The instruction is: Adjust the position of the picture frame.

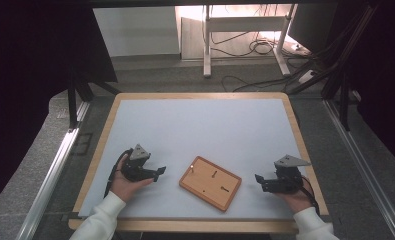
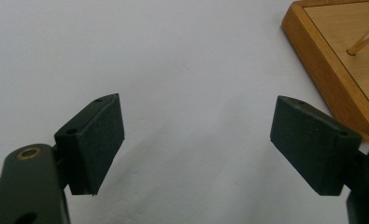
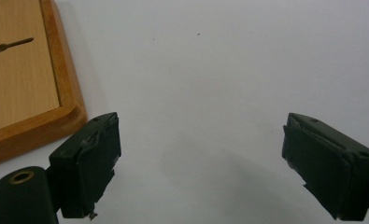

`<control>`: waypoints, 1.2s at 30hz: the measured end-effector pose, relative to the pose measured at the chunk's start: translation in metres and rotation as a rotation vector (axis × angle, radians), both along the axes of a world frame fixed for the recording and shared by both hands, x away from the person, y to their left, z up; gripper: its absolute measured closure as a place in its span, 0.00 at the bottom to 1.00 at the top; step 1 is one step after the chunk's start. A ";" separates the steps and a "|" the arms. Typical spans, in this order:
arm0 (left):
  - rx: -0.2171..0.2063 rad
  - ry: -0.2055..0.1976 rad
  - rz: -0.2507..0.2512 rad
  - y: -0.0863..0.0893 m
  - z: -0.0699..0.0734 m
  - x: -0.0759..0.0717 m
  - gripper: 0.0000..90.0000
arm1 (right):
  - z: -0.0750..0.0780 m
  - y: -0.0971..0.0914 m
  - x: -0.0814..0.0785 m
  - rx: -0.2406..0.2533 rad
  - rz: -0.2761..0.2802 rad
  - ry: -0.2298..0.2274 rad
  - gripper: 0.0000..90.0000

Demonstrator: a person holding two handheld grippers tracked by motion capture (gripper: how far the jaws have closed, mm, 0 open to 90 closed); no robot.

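A rectangular, round-edged wooden board (image 1: 210, 182) with keyhole slots lies askew on the matte white, wood-rimmed worktop (image 1: 200, 130) — between two hand-held black tongs. The left tongs (image 2: 197, 140) and the right tongs (image 3: 201, 161) both gape wide, holding nothing, their textured pads just above the surface.

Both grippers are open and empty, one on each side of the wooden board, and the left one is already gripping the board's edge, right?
Not quite. The left gripper grips nothing: the left gripper view shows its jaws wide apart over bare white tabletop, with the wooden board off to one side, untouched. The rest holds: the right gripper is open and empty too, and they flank the board in the high view.
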State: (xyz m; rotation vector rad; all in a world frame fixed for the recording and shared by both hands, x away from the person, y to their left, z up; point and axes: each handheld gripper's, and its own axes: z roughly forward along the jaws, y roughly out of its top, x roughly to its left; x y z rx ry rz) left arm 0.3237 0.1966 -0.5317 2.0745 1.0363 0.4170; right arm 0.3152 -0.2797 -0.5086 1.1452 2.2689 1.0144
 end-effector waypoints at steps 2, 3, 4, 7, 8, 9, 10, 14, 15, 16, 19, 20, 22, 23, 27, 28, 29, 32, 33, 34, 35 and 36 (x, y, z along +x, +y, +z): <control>-0.006 0.004 0.001 -0.001 -0.001 0.000 0.19 | 0.000 0.001 0.000 0.000 0.006 0.002 0.13; -0.008 0.007 -0.004 -0.001 -0.001 0.000 0.19 | 0.000 0.001 0.000 -0.003 0.009 0.000 0.13; -0.008 0.007 -0.004 -0.001 -0.001 0.000 0.19 | 0.000 0.001 -0.001 -0.008 0.010 -0.006 0.14; -0.018 0.007 -0.025 -0.004 0.002 0.003 0.19 | 0.001 0.000 -0.005 -0.008 0.007 -0.019 0.16; -0.018 0.007 -0.025 -0.004 0.002 0.003 0.19 | 0.003 -0.001 -0.006 -0.005 0.003 -0.025 0.16; -0.016 0.013 -0.032 -0.004 0.001 0.001 0.20 | 0.005 -0.002 -0.007 -0.001 0.002 -0.030 0.16; -0.016 0.017 -0.038 -0.004 0.001 0.000 0.20 | 0.006 -0.002 -0.008 0.002 -0.001 -0.034 0.17; -0.034 0.030 -0.035 -0.001 0.003 -0.001 0.20 | 0.007 -0.004 -0.010 0.011 -0.015 -0.041 0.17; -0.036 0.031 -0.036 -0.001 0.004 -0.001 0.21 | 0.005 -0.005 -0.011 0.004 -0.016 -0.039 0.17; -0.027 0.030 -0.037 0.000 0.004 0.000 0.21 | 0.004 -0.005 -0.011 0.002 -0.016 -0.035 0.17; -0.014 0.043 -0.046 -0.001 0.004 0.001 0.23 | 0.003 -0.004 -0.009 -0.007 -0.004 -0.040 0.17; -0.014 0.043 -0.046 -0.001 0.004 0.001 0.23 | 0.002 -0.004 -0.008 -0.009 -0.002 -0.037 0.17; -0.010 0.047 -0.055 -0.002 0.005 0.001 0.24 | 0.001 -0.003 -0.008 -0.016 0.002 -0.034 0.17; -0.010 0.047 -0.055 -0.002 0.005 0.001 0.25 | 0.001 -0.003 -0.008 -0.016 0.002 -0.034 0.17; -0.029 0.031 -0.072 -0.007 0.016 -0.001 0.26 | 0.000 -0.002 -0.008 -0.029 0.008 -0.035 0.17; -0.029 0.031 -0.072 -0.007 0.016 -0.001 0.27 | 0.000 -0.002 -0.009 -0.028 0.007 -0.036 0.17; -0.033 0.026 -0.086 -0.011 0.020 -0.004 0.27 | 0.001 -0.002 -0.009 -0.028 0.007 -0.040 0.17; -0.036 0.022 -0.121 -0.018 0.023 -0.008 0.29 | 0.001 -0.001 -0.010 -0.028 0.007 -0.038 0.17; -0.037 0.022 -0.130 -0.020 0.024 -0.008 0.29 | 0.000 0.000 -0.009 -0.028 0.010 -0.037 0.17; -0.042 0.024 -0.138 -0.022 0.024 -0.009 0.29 | 0.000 0.000 -0.009 -0.033 0.014 -0.040 0.17; -0.042 0.025 -0.146 -0.025 0.025 -0.009 0.29 | 0.000 0.000 -0.010 -0.037 0.015 -0.040 0.17; -0.042 0.025 -0.146 -0.025 0.025 -0.009 0.29 | 0.000 0.000 -0.010 -0.037 0.015 -0.040 0.17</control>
